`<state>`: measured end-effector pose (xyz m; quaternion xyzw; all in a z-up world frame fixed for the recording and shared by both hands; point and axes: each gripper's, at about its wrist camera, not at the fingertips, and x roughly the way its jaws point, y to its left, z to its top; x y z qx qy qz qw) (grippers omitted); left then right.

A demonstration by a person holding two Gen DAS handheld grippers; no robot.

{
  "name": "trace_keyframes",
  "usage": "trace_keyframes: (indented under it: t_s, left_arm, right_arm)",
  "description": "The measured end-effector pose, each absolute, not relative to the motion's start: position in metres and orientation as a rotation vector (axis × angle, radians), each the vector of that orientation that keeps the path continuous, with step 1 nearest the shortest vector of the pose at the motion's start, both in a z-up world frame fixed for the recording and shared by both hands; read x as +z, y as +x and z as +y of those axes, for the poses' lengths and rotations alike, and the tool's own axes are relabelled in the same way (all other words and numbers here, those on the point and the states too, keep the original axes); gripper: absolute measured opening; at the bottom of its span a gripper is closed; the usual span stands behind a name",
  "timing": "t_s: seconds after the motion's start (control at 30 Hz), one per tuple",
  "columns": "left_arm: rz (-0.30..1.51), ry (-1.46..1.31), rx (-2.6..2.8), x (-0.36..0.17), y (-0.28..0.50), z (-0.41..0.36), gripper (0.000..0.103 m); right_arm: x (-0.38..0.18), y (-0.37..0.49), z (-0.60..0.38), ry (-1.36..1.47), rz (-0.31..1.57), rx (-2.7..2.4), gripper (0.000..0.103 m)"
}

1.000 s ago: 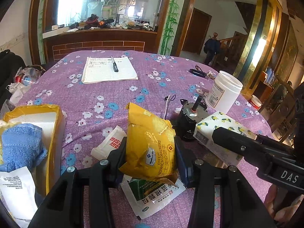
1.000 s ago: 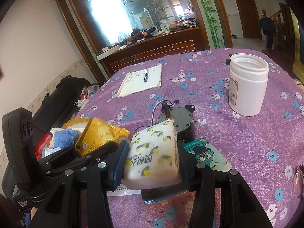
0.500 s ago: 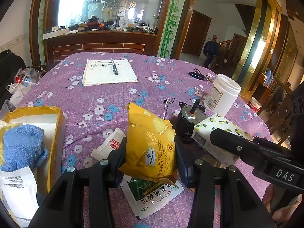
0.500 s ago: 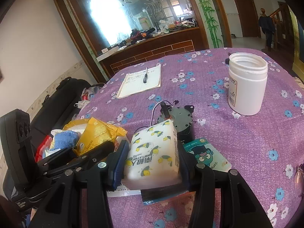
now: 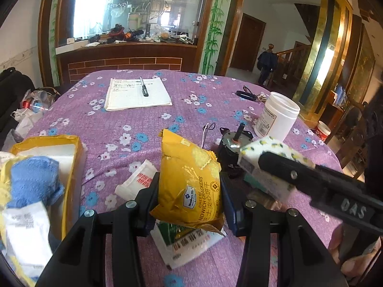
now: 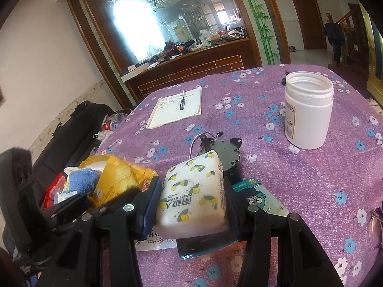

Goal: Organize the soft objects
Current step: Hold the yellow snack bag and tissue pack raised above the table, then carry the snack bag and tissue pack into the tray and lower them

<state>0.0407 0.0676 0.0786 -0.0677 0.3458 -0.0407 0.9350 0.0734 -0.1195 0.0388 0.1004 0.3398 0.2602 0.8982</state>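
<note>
My left gripper point(image 5: 190, 191) is shut on a yellow cheese cracker bag point(image 5: 191, 179) and holds it above the purple flowered tablecloth point(image 5: 143, 124). My right gripper point(image 6: 191, 196) is shut on a white tissue pack with lemon print point(image 6: 194, 191), also lifted; the pack shows at right in the left wrist view point(image 5: 268, 162). A yellow box point(image 5: 71, 167) at the left holds a blue towel point(image 5: 33, 181) and white packets. A white sachet point(image 5: 136, 181) and a green-printed packet point(image 5: 189, 241) lie under the left gripper.
A small grey motor point(image 6: 225, 153) with wires sits behind the tissue pack. A white open jar point(image 6: 308, 112) stands to the right. A notebook with a pen point(image 6: 179, 107) lies further back. A teal cartoon packet point(image 6: 258, 198) lies under the right gripper. Glasses point(image 6: 375, 227) lie at the right edge.
Both grippers keep their hold. The views have shifted slightly; the yellow box and blue towel sit a little closer to the left gripper.
</note>
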Motion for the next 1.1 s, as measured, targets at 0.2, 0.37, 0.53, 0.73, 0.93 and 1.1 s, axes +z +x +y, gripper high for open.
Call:
trace_keyframes:
  t_s: [0.2, 0.37, 0.53, 0.73, 0.93, 1.1]
  left_arm:
    - [0.682, -0.176, -0.065, 0.087, 0.005, 0.069, 0.045]
    - [0.657, -0.183, -0.046, 0.102, -0.020, 0.075, 0.045]
    - [0.613, -0.211, 0.003, 0.115, -0.051, 0.097, 0.045]
    - [0.582, -0.255, 0.104, 0.115, -0.093, 0.149, 0.045]
    - [0.582, -0.307, 0.214, 0.102, -0.124, 0.209, 0.045]
    - [0.599, -0.361, 0.221, 0.085, -0.128, 0.233, 0.045]
  right_arm:
    - [0.039, 0.071, -0.118, 0.212, 0.710, 0.556, 0.053]
    - [0.042, 0.062, -0.109, 0.198, 0.707, 0.592, 0.053]
    - [0.043, 0.049, -0.094, 0.166, 0.697, 0.649, 0.053]
    - [0.044, 0.027, -0.067, 0.109, 0.685, 0.755, 0.053]
    - [0.047, 0.003, -0.026, 0.068, 0.717, 0.870, 0.053]
    - [0.056, -0.018, 0.019, 0.045, 0.735, 0.963, 0.053]
